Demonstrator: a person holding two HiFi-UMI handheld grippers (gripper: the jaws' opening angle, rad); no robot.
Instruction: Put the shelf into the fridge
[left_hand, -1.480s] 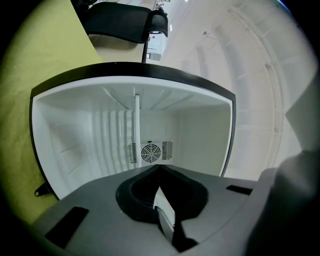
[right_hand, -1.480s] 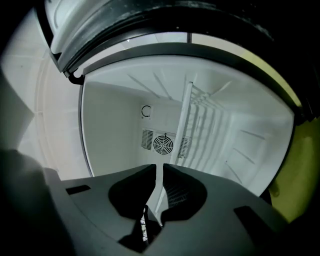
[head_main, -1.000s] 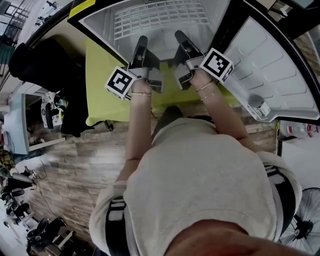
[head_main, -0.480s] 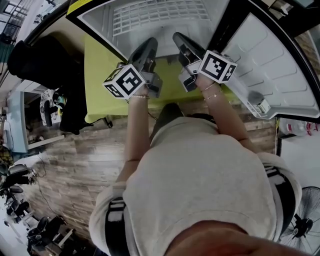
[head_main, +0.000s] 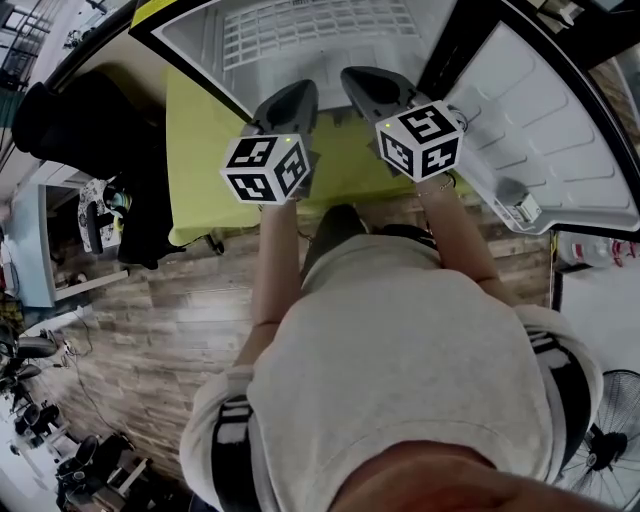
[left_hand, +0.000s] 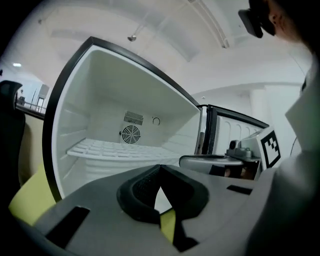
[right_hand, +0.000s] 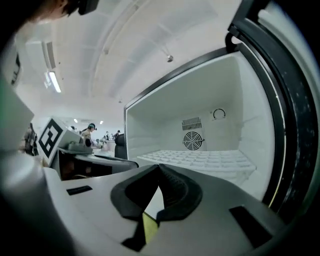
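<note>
White grid shelf (left_hand: 115, 149) is being found already lying level inside the fridge (left_hand: 100, 90), well ahead of both sets of fingertips; it is being touched by neither tool. The left gripper (left_hand: 160, 167) is being held with its jaws closed together and nothing between them. The right gripper (right_hand: 159, 166) is likewise being carried empty; its jaws have just been opening by the slightest amount, though the tips are being seen all but meeting. Both tools are being held side by side before the opening, with a yellow-green surface (head_main: 200, 150) lying beneath the fingers. The door (head_main: 560, 110) is being left open, outboard of the right gripper's fingers.

Judgement: placing is being regarded as done, and withdrawal as the step in hand. The next move is being judged to call for both tools to be drawn clear of the opening without the shelf's front edge being knocked.
</note>
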